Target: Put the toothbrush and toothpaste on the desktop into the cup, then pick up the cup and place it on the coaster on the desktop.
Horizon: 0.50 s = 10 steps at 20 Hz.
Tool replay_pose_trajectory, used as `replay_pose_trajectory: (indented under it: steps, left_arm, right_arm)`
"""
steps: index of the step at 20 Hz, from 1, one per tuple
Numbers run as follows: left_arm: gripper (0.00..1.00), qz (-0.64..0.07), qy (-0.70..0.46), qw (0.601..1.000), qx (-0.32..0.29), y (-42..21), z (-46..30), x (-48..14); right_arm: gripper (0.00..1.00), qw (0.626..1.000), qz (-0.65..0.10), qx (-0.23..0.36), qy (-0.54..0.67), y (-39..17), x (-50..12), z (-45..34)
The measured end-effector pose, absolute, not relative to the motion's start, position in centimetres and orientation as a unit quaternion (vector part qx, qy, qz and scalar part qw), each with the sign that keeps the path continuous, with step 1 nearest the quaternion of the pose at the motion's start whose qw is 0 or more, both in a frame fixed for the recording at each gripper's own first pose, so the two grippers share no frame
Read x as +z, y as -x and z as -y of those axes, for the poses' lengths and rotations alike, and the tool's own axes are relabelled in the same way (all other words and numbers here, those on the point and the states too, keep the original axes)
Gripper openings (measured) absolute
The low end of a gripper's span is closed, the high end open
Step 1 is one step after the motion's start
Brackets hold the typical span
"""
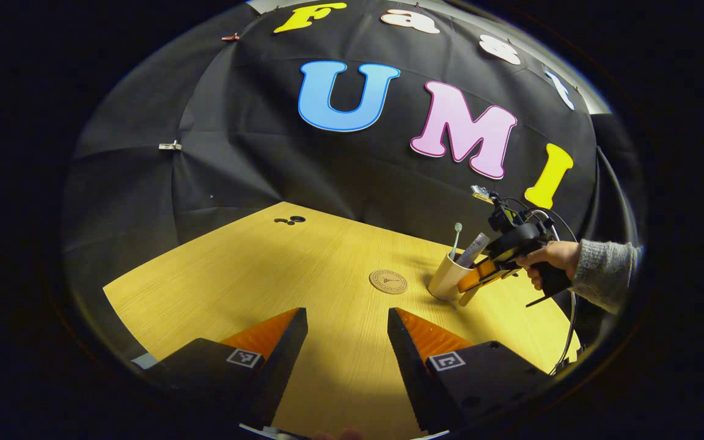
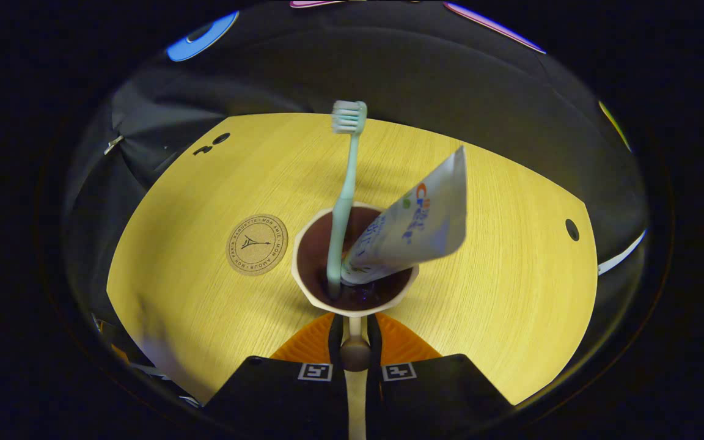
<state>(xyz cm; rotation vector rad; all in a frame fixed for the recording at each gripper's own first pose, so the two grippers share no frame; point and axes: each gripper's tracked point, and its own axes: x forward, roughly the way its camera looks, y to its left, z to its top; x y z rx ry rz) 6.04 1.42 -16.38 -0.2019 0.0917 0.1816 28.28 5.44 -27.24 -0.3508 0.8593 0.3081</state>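
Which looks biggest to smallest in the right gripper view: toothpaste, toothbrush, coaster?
As they appear:
1. toothpaste
2. toothbrush, longer but thin
3. coaster
Toothpaste and toothbrush lean toward the camera, so real sizes are unsure.

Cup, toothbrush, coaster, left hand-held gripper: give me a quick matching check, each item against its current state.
Items:
1. cup
2. toothbrush
3. coaster
4. left hand-held gripper

States:
A. open, holding nothing
B. bare, nothing on it
C. standing in the cup, bristles up
D. handle clamped by the right hand-held gripper

Pairs: 1-D, 2-C, 3-B, 4-A
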Motion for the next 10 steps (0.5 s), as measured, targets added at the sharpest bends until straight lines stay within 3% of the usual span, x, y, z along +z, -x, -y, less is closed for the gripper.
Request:
replay_pose_trajectory:
  steps: [10]
  left_arm:
    - [0.84, -0.037, 0.098, 0.99, 0.099, -6.2, -2.6, -15.4]
  right_arm:
    - [0.14, 0.888, -0.381, 0.198, 0.163, -28.0, -23.0, -11.2]
